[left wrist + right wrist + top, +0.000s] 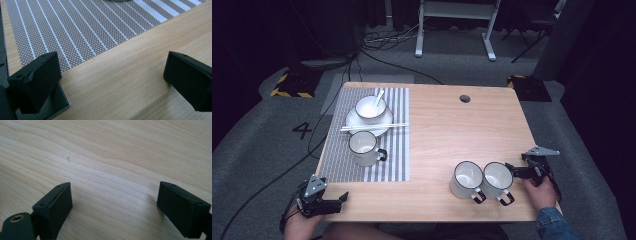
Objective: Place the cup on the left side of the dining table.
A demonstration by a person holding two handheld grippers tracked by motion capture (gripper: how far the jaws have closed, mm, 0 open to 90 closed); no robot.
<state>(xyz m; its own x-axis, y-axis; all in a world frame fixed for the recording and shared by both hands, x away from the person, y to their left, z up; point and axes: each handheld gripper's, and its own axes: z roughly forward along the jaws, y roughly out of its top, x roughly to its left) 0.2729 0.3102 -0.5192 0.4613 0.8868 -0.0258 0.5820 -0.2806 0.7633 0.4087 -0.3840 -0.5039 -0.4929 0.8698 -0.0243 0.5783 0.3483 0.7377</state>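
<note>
Spanning the scene, the wooden table carried a striped placemat at its left, bearing a plate with bowl and chopsticks, plus a mug. Two mugs touched near the right gripper. Both grippers, left gripper included, had jaws apart, holding nothing.

Three white mugs stand on the counter: one on the mat and a pair touching each other, one left of the other. There is one striped mat, one plate, one bowl on it, one spoon in the bowl, and one pair of chopsticks across the plate. Two claws: left, right.
</note>
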